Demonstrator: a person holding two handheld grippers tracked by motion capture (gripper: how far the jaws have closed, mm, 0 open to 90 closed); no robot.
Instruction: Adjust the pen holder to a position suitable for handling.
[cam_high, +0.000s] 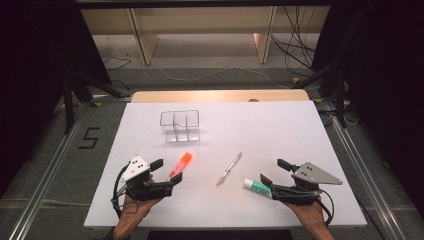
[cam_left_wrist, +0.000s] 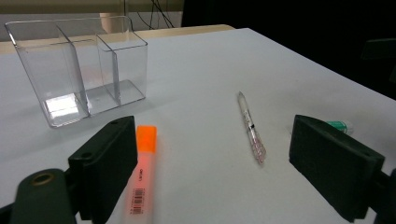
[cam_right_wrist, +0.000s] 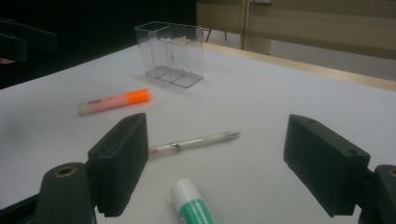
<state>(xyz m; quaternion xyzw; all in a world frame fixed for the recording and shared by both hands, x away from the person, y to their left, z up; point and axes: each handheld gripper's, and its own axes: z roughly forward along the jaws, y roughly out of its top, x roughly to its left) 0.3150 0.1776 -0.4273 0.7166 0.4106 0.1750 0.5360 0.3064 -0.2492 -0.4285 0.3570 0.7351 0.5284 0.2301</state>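
While lying flat on the white table, showing an orange cap and pale barcoded barrel: highlighter, just beside left gripper. Gaping wide, gripping nothing: both grippers. Resting near right gripper: green-and-white glue stick.

High view looks down & fwd over the white table; both gripper views sit low, close, sharing the clear plastic organiser.

A lab-like recording room: white table between aluminium rails, dark curtains, loose floor cables.
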